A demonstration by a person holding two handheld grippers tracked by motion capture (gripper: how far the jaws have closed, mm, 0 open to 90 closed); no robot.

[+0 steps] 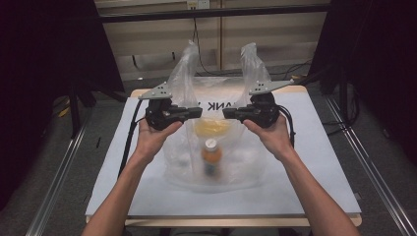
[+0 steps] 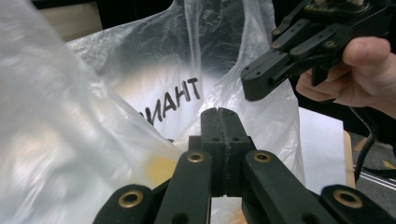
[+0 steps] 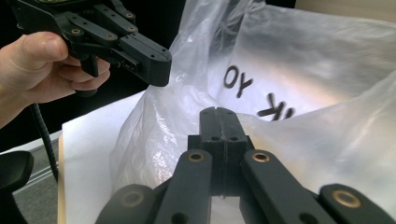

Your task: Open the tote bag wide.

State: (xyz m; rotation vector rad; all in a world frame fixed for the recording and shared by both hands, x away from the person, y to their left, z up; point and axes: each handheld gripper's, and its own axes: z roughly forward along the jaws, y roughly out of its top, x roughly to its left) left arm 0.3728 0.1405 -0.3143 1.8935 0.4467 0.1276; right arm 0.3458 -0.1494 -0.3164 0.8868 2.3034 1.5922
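Observation:
A clear plastic bag (image 1: 246, 157) with black lettering stands open on the white table top (image 1: 319, 167), its two handles raised. Inside lie a bottle (image 1: 211, 160) of orange drink with a white cap and a yellow item (image 1: 212, 127) behind it. My left gripper (image 1: 198, 111) and right gripper (image 1: 227, 113) hover over the bag's mouth, tips facing each other a short gap apart. Both are shut. In the left gripper view the closed jaws (image 2: 223, 112) sit against the bag film (image 2: 70, 116); in the right gripper view (image 3: 219, 112) likewise. No film shows between either pair.
The table's wooden edge (image 1: 147, 222) runs along the front. Metal floor rails (image 1: 54, 187) flank the table, and dark stands rise at both sides. A cable (image 1: 129, 142) trails from the left gripper down the table's left side.

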